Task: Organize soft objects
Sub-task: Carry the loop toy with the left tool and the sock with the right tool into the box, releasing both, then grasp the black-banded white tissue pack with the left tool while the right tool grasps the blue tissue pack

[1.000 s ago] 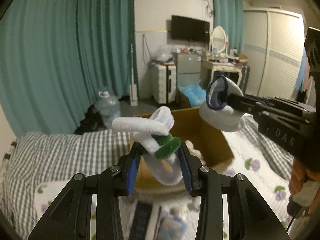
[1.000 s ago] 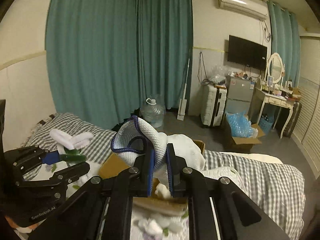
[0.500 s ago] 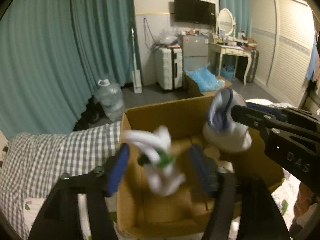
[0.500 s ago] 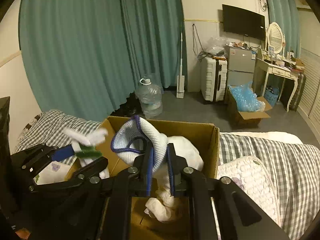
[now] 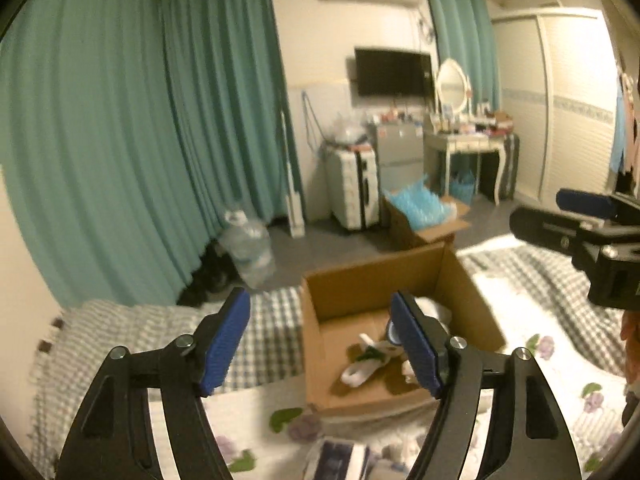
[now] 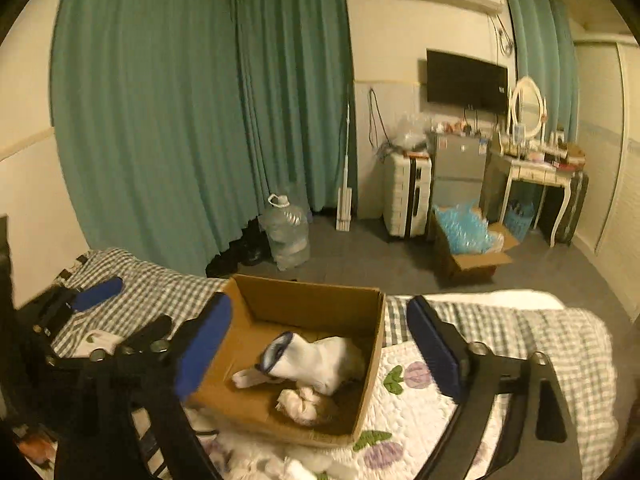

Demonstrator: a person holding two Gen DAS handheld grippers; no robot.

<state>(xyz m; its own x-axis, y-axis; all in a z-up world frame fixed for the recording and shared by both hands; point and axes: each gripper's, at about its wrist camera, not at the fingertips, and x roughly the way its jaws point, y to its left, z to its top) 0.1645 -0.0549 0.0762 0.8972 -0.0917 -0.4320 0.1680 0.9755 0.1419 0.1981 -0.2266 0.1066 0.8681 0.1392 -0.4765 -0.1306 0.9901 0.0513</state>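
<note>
Dropping done: both grippers, left gripper [image 5: 320, 344] and right gripper [image 6: 320, 344], now have fingers spread wide and empty; white sock [image 6: 316, 358] and white-green fuzzy piece [image 5: 370, 360], clamped a second ago, lie inside cardboard box [image 6: 308, 296] on bed [image 6: 520, 332]. More items next.

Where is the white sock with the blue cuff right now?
In the right wrist view the white sock lies inside the cardboard box on the bed, toward its right wall, just above a small cream bundle.
</note>
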